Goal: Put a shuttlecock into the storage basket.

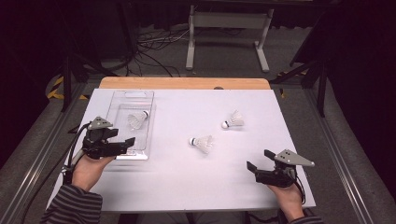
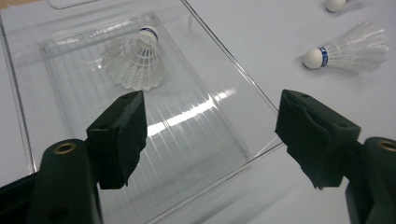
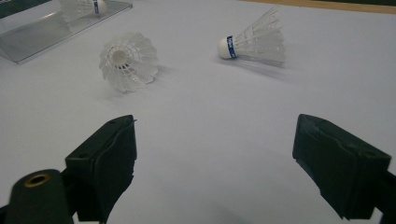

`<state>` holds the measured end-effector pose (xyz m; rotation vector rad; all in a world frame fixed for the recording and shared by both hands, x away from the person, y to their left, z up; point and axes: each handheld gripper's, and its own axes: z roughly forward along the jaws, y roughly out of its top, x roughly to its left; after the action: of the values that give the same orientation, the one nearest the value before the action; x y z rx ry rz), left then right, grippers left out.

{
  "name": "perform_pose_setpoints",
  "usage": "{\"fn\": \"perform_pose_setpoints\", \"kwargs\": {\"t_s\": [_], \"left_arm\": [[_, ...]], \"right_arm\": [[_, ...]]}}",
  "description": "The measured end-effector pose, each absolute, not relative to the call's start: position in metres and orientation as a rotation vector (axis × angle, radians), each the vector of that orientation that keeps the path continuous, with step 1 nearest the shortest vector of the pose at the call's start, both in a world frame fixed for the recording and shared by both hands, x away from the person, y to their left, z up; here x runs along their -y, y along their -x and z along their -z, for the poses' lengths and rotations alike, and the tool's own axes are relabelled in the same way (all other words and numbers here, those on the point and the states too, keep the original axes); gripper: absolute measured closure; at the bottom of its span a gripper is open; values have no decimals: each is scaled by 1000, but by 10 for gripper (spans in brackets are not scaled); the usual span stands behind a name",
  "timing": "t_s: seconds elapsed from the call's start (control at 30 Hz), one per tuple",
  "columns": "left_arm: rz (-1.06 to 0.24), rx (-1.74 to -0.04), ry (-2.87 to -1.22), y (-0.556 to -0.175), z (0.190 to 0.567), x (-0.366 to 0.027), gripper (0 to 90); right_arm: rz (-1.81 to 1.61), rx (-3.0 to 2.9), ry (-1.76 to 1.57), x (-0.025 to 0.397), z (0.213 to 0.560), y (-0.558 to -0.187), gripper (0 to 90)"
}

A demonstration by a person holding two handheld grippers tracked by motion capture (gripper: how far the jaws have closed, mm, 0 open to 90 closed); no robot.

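We hold both hand-held grippers wide open and empty: the left hand-held gripper (image 1: 122,144) over the clear tray (image 1: 118,108) holding one shuttlecock (image 1: 137,120), the right hand-held gripper (image 1: 259,160) likely poised toward the two loose shuttlecocks (image 1: 202,143) on the table (image 1: 187,182).

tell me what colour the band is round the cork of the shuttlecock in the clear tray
Blue, on a white cork. The left gripper view shows the shuttlecock in the tray best.

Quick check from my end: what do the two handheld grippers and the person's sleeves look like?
Both grippers, left and right, are black, two-jawed, each topped by a grey three-cornered plate. Brass-coloured rivets show by the jaws. Black cables trail from both. The sleeves are dark with light stripes.
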<state>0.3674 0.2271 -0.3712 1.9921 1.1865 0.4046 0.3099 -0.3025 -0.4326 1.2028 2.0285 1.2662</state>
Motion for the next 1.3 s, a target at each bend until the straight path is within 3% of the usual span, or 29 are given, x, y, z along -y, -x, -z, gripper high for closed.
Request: {"fn": "perform_pose_setpoints", "kwargs": {"t_s": [1.3], "left_arm": [[-497, -1130, -1879, -327, 384, -248, 228]], "right_arm": [[-1262, -2025, -1207, 302, 433, -310, 144]]}}
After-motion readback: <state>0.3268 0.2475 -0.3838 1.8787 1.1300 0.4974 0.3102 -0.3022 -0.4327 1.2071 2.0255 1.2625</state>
